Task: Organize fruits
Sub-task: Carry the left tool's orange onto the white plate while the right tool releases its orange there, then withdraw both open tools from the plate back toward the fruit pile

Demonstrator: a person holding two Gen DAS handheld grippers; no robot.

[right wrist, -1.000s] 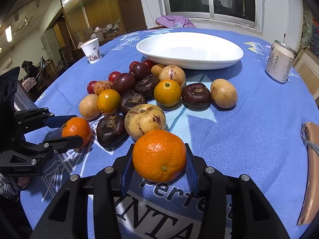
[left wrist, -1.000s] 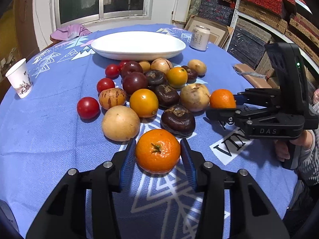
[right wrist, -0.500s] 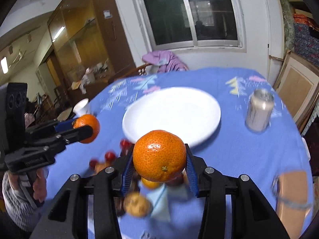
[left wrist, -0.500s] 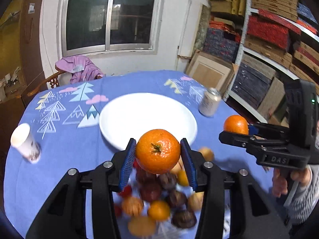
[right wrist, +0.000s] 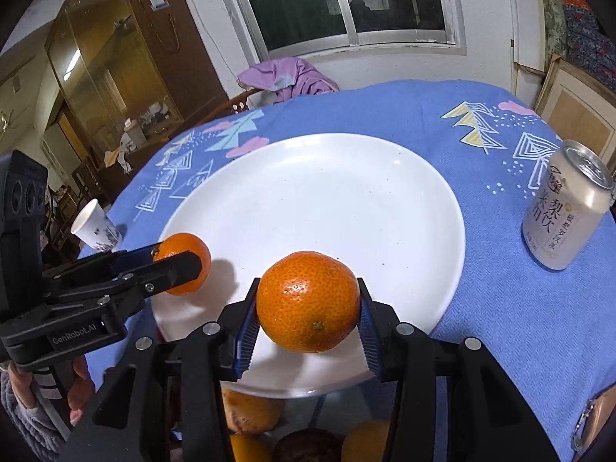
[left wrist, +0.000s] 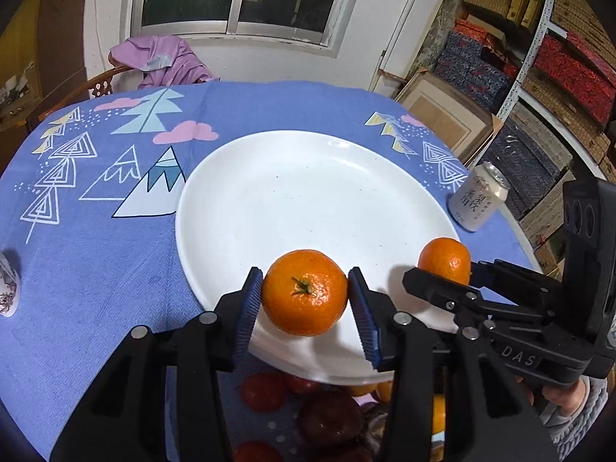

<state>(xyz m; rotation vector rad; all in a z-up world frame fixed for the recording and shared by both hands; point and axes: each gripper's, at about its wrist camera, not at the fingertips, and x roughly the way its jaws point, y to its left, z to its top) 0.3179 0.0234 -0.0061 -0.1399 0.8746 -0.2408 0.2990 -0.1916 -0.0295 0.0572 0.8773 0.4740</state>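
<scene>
A mandarin (left wrist: 304, 292) was found clamped between the blue-padded fingers (left wrist: 246, 315) of the left gripper (left wrist: 304, 312), stem upward, held above the near rim of the plate (left wrist: 292, 200). A second mandarin (right wrist: 308, 302) was found clamped likewise in the right gripper (right wrist: 306, 321), also held over the plate's near edge. In the left wrist view the second mandarin (left wrist: 444, 260) was seen at the plate's right edge, in the right gripper (left wrist: 435, 277). In the right wrist view the first mandarin (right wrist: 183, 261) was seen at the plate's left edge, in the left gripper (right wrist: 173, 263). The plate itself was observed bare. Remaining fruit (left wrist: 327, 419) was noted on the tabletop (left wrist: 96, 269) below the grippers, partly hidden. A can (right wrist: 562, 211) stood right of the plate, and a paper cup (right wrist: 94, 227) left of it.
</scene>
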